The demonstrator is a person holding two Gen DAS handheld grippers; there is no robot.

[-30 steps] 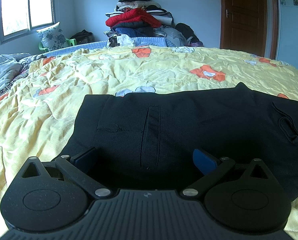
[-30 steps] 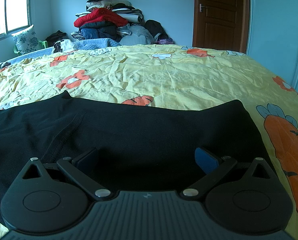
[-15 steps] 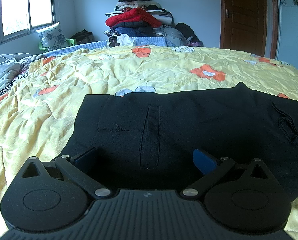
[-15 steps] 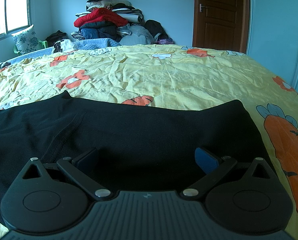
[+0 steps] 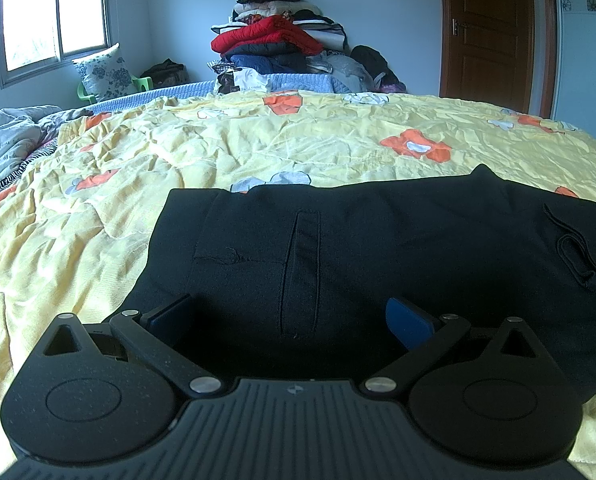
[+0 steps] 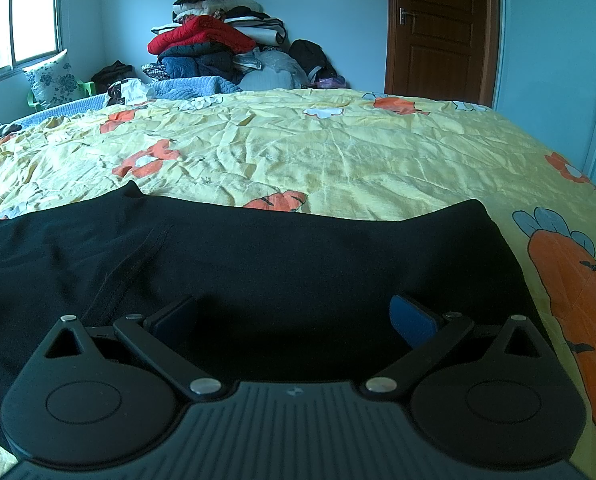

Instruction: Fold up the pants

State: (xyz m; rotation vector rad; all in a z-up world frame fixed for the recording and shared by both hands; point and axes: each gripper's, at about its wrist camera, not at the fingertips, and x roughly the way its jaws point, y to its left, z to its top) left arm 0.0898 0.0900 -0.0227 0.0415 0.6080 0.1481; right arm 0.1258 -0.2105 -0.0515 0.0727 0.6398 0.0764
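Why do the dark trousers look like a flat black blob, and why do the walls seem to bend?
Left wrist view: the window is blown out white, so the pants go underexposed, though a pocket seam still shows. Right wrist view: the fisheye lens bows the door, and black corners vignette the frame; the pants lose nearly all texture.

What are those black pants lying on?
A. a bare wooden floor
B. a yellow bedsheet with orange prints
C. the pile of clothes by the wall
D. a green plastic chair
B: the pants lie spread flat on the yellow sheet, in front of both open claws.
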